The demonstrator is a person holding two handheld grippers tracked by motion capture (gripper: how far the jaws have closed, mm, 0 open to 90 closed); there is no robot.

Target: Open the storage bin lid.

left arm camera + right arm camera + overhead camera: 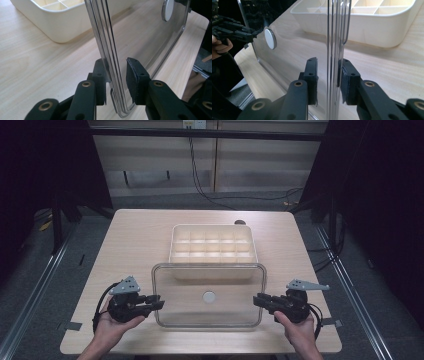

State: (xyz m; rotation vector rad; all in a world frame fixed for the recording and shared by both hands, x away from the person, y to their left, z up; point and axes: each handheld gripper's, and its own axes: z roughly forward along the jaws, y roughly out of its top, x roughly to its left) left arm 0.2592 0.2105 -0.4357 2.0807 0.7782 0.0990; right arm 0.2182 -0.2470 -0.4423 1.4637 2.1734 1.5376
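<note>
Clear plastic, high view: a transparent lid (pixel 209 295) with a white round disc (pixel 209 296) at its middle lies near the front of the pale wood tabletop (pixel 130 240), its far edge just over the cream compartment tray (pixel 213 249). The left gripper (pixel 159 302) and right gripper (pixel 257 300) meet its two short edges.
Left gripper view: jaws straddle the lid's rim with a gap on the right pad's side; not yet clamped.
Right gripper view: jaws bracket the opposite rim, narrow gaps either side, the rim loose between them.
Risk: if one gripper closes or lifts before the other, the slick rim may slip out, or the lid may tilt and knock the tray.
</note>
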